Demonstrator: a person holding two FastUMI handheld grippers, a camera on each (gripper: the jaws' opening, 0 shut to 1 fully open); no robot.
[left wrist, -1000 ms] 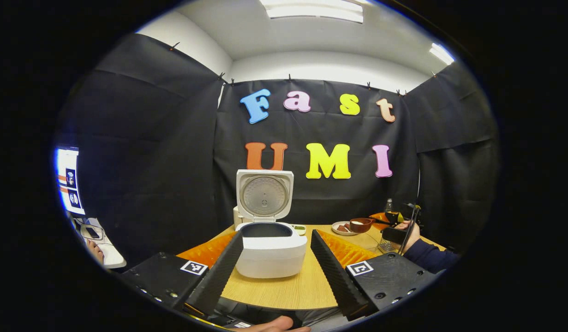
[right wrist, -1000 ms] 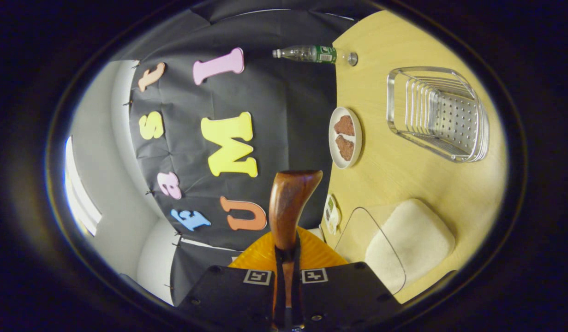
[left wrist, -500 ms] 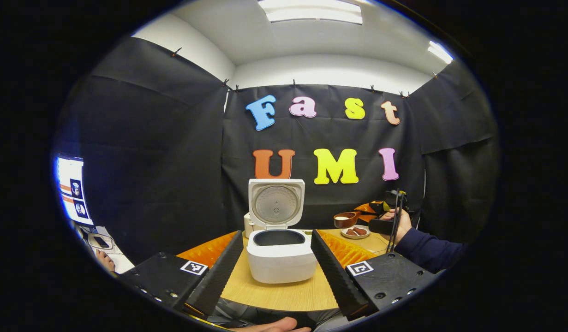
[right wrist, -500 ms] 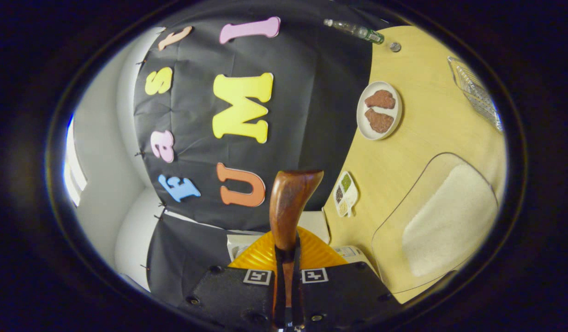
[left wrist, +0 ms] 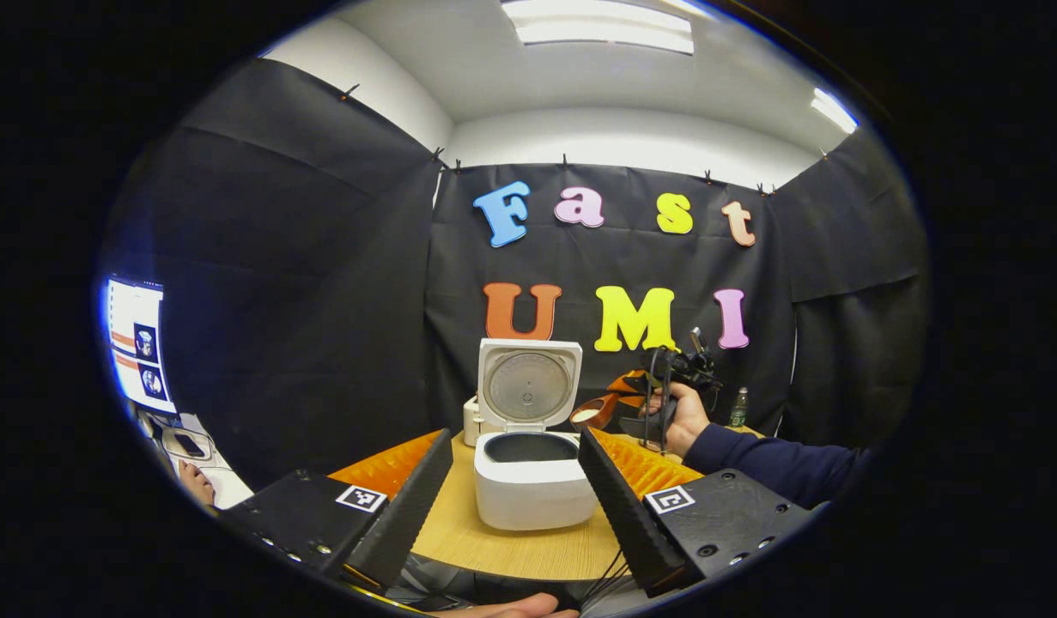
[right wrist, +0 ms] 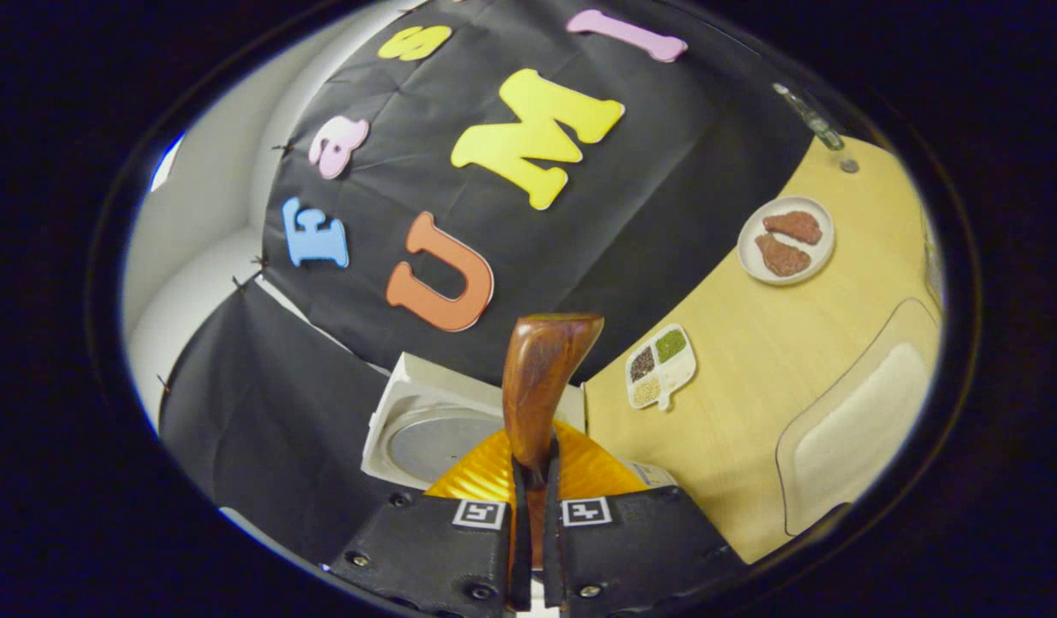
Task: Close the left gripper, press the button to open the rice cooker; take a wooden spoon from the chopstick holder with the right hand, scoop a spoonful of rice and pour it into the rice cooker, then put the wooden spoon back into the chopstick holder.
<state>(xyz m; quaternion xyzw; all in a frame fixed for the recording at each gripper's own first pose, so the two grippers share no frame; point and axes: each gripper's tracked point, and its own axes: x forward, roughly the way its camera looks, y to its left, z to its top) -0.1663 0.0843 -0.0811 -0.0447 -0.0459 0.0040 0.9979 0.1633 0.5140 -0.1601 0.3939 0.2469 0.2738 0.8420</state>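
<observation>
The white rice cooker [left wrist: 535, 485] stands on the wooden table with its lid [left wrist: 528, 386] up and its dark pot showing. My left gripper [left wrist: 511, 511] is open and hangs in front of the cooker, one finger on each side of it. A hand holds my right gripper [left wrist: 665, 390] just right of the raised lid. That gripper [right wrist: 535, 470] is shut on the wooden spoon [right wrist: 541, 378]. The spoon's bowl [left wrist: 592, 415] carries white rice and hovers by the cooker's right rim. The cooker lid [right wrist: 429, 433] lies below the spoon in the right gripper view.
A clear container of rice [right wrist: 863, 421] sits at the table's right. A small divided dish [right wrist: 661, 365] and a plate with brown pieces [right wrist: 786, 240] lie farther back, with a bottle [right wrist: 807, 116] at the wall. A small white object [left wrist: 470, 421] stands behind the cooker.
My right gripper has carried the loaded spoon left, from over the rice container to beside the cooker's open lid, and has turned. The left gripper stays open.
</observation>
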